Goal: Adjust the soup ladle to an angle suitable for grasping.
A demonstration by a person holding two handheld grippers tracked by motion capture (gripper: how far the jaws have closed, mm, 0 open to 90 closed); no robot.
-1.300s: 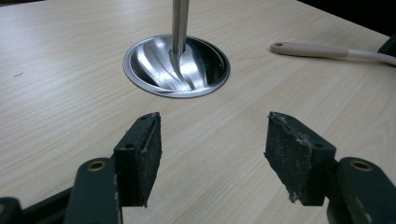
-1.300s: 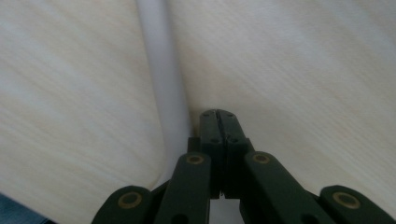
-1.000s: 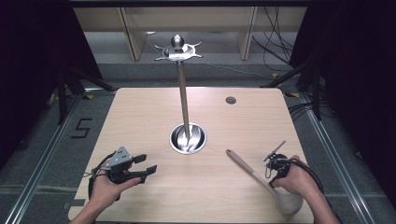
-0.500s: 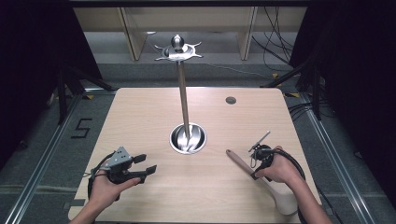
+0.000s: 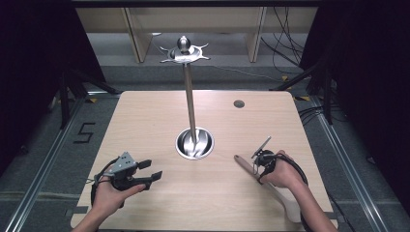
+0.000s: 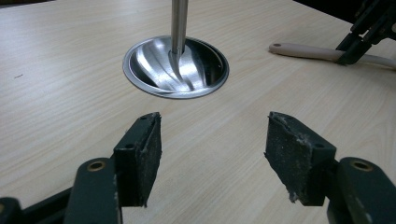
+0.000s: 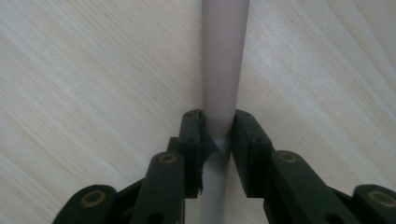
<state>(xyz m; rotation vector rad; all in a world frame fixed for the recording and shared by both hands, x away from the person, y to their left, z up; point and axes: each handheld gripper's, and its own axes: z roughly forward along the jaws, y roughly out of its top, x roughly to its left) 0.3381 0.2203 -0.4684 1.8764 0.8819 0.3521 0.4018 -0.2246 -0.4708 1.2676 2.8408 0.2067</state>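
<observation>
A pale wooden spatula (image 5: 243,163) lies flat on the table at the right, its handle end pointing toward the middle. My right gripper (image 5: 257,171) straddles that handle. In the right gripper view the two pads (image 7: 194,140) press on either side of the handle (image 7: 223,60); the jaws have just been closing on it. My left gripper (image 5: 151,169) is held at the front left, open, with nothing between its pads (image 6: 142,154). From the left gripper view the spatula (image 6: 303,51) and the right gripper (image 6: 349,51) appear at the far right.
A steel stand rises from the table's middle: a round dished base (image 5: 194,143), a thin pole (image 5: 189,101) and a hooked top (image 5: 184,52). A small dark round inset (image 5: 239,103) sits at the back right. Cables trail off the table's right side.
My right hand has slid left along the spatula toward its handle end and sunk a little. Its jaws now stand around the handle. The left gripper has kept still.
</observation>
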